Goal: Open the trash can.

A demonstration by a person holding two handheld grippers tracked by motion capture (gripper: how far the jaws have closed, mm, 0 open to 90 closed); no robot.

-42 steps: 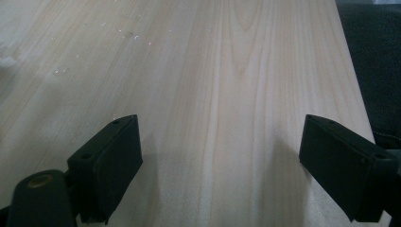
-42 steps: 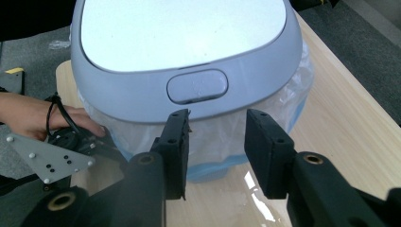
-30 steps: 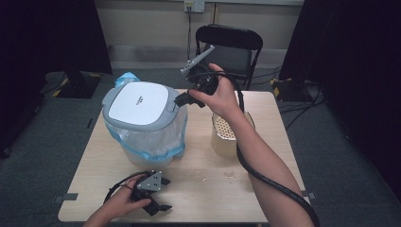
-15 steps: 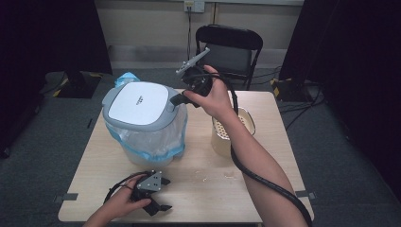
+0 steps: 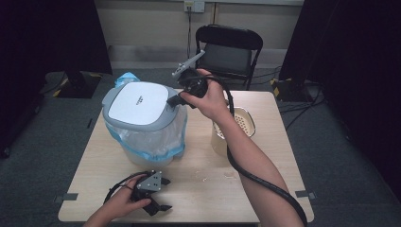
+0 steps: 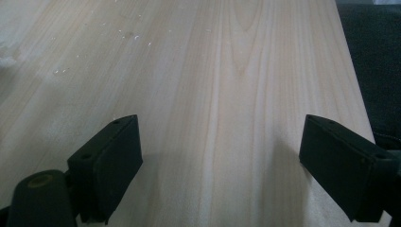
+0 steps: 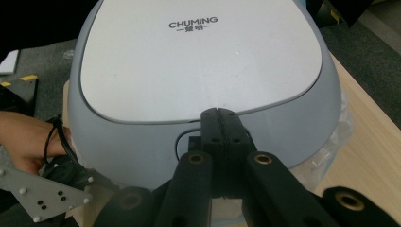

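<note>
Grey-rimmed white-lidded plastic bin (image 5: 140, 109), lined with a clear bag edged in blue, stands at the back left of the pale wooden table (image 5: 265, 189). The right gripper (image 7: 221, 124), jaws pressed together with nothing between them, rests at the lid's front button (image 7: 195, 142). Best press straight down, centred, gently, so the bin does not tip. The left gripper (image 5: 158, 194) lies near the front edge, jaws wide apart. The lid reads "CHUMING".
</note>
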